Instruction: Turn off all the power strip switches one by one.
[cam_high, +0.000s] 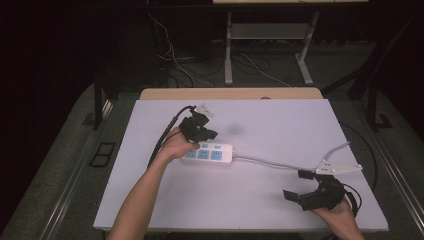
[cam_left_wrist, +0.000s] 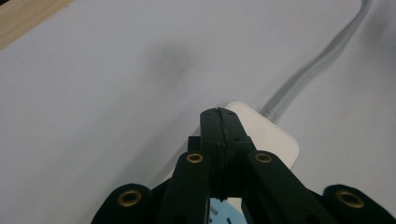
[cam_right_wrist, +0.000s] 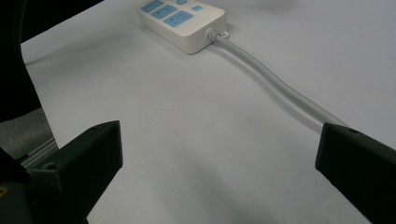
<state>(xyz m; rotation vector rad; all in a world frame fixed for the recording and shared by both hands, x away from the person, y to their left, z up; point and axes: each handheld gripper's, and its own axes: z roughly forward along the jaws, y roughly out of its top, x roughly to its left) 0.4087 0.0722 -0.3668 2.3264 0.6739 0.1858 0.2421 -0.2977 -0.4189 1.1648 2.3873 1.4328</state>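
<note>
Closed left claw (cam_high: 209, 134) seemingly just above power strip (cam_high: 210, 155).

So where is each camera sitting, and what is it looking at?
High view: above the person's side, looking forward and down at the white table; both forearms, left gripper and right gripper show.
Left gripper view: rides that gripper, looking along its shut jaws over the power strip.
Right gripper view: rides that gripper, between its open jaws toward the grey cable.
All three share the power strip and cable.
</note>
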